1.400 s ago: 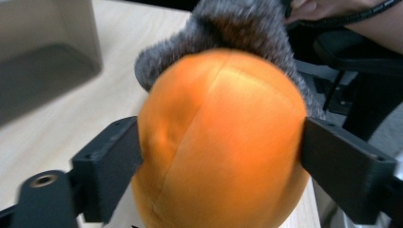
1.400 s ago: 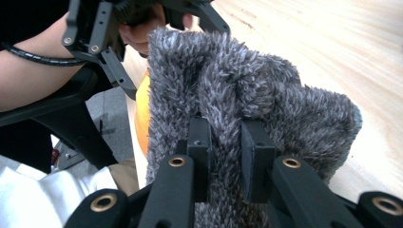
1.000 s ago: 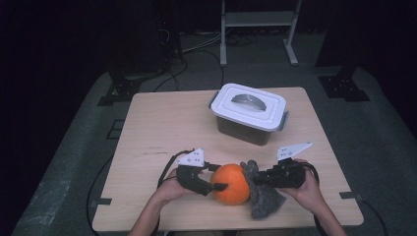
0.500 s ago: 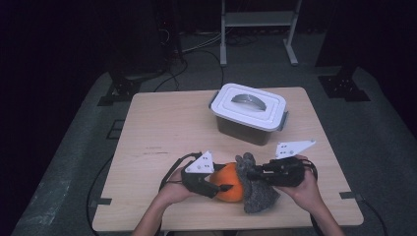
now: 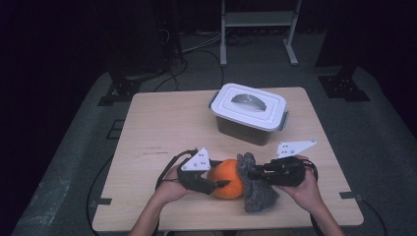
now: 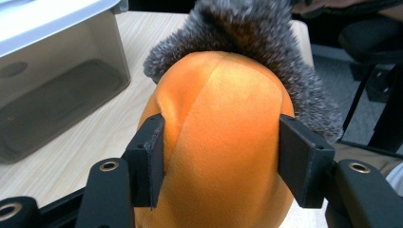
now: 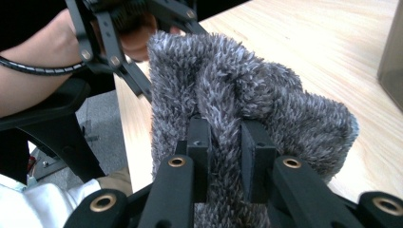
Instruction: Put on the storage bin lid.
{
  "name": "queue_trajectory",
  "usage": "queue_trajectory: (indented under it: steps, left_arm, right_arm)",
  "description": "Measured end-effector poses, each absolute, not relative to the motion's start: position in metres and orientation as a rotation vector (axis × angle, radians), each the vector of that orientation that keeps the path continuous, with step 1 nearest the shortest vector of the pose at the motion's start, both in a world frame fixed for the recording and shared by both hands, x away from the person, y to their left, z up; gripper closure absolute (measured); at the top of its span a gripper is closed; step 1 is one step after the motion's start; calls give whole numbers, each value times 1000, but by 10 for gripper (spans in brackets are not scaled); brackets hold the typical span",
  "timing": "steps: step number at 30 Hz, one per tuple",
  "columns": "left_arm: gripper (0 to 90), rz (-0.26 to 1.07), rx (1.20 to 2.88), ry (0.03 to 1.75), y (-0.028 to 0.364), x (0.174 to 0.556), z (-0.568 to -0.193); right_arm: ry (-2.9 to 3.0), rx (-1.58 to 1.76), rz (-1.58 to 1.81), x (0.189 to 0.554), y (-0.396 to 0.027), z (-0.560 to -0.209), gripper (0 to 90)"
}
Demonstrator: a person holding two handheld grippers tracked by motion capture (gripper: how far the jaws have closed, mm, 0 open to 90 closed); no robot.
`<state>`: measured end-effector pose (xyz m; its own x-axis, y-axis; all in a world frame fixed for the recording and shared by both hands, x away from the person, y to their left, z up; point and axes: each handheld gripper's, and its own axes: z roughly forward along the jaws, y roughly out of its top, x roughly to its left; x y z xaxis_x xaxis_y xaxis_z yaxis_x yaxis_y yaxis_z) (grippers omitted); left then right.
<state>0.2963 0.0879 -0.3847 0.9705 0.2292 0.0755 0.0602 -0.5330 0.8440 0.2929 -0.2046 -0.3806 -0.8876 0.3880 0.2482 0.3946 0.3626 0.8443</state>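
The soft orange ball (image 6: 221, 142) is squeezed by the left gripper (image 6: 221, 161), whose jaws have just been closing. The fuzzy grey cloth (image 7: 247, 109) is pinched tight by the right gripper (image 7: 224, 156).

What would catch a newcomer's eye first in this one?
The bright orange plush ball at the near edge of the table, clamped between the pads of the left gripper, whose jaws have just been closing. Right beside it, touching, a fuzzy grey cloth is pinched in the right gripper. Farther back stands a lidded white container.
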Motion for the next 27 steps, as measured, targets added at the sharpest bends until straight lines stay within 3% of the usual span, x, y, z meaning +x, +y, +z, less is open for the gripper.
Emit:
queue_trajectory:
  steps: [3, 10, 13, 22, 27]
  left_arm:
    - [390, 205, 2145, 204, 83, 296, -391]
    - [201, 172, 2108, 221, 79, 300, -396]
    - [181, 160, 2103, 229, 79, 301, -398]
    - [199, 100, 2091, 220, 84, 304, -400]
    - [387, 120, 2080, 218, 87, 303, -399]
  right_arm:
    - [-2601, -734, -1589, 292, -201, -382, 759]
    - [-2598, -777, -1537, 298, -208, -393, 759]
    - [-2596, -788, -1534, 299, -210, -395, 759]
    - [-2611, -822, -1499, 302, -214, -402, 758]
    - [-2608, -843, -1482, 304, -218, -404, 757]
